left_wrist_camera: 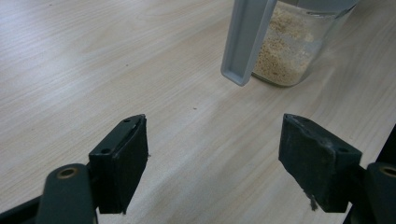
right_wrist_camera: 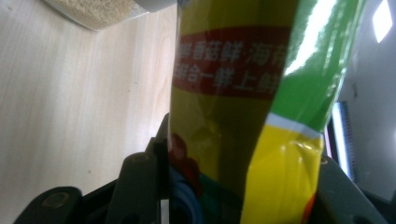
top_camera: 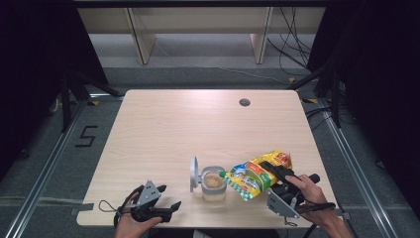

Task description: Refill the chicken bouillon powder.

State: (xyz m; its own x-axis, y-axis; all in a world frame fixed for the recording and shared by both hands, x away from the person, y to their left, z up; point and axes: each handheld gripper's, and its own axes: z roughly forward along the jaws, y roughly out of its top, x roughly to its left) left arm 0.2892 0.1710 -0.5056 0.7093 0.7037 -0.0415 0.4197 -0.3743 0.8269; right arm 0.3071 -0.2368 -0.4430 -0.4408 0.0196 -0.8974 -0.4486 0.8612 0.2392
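Observation:
A clear jar [top_camera: 214,184] partly full of tan granules stands near the table's front edge, its grey flip lid [top_camera: 194,173] swung up on the left side. My right gripper [top_camera: 271,171] is shut on a yellow and green pouch [top_camera: 255,174], which is tilted with its green spout over the jar's mouth. In the right gripper view the pouch [right_wrist_camera: 243,93] sits between the jaws, with the jar [right_wrist_camera: 93,11] at the top left. My left gripper [top_camera: 171,207] rests open at the front left, pointing at the jar [left_wrist_camera: 285,51] and its lid [left_wrist_camera: 245,42], nothing between its jaws.
The light wooden table [top_camera: 173,124] has a round cable hole [top_camera: 244,102] at the back right. Wooden shelf legs [top_camera: 141,39] and loose cables [top_camera: 292,34] lie on the floor beyond the far edge. A "5" mark [top_camera: 86,136] is on the floor at left.

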